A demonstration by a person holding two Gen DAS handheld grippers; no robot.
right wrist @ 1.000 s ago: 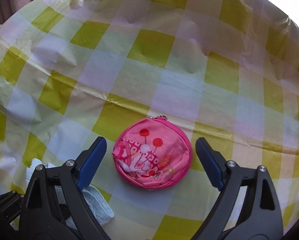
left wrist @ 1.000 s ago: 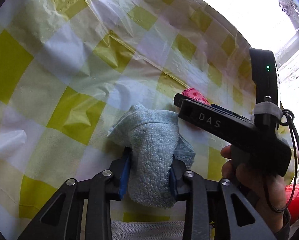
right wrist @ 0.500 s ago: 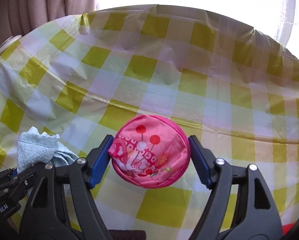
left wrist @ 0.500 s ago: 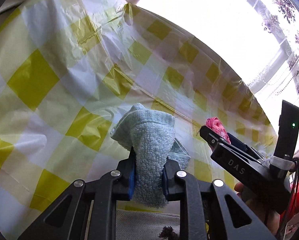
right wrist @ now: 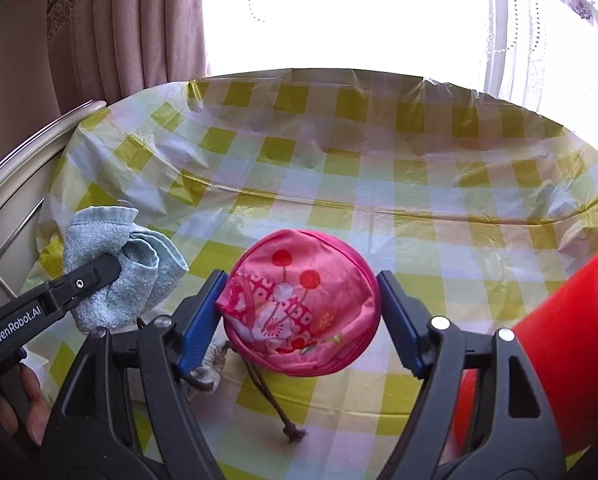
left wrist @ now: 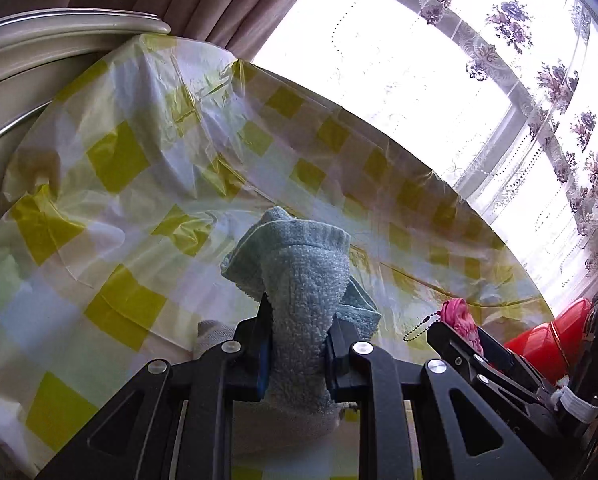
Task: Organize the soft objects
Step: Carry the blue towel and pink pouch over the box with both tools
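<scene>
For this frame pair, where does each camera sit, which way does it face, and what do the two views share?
Left wrist: on the left gripper, facing along its fingers toward the window; fingers clamp the blue towel; right gripper at lower right.
Right wrist: on the right gripper, facing across the checked tablecloth; fingers clamp the pink pouch; left gripper and a hand at lower left.
Shared: towel, pouch, tablecloth, red container.
</scene>
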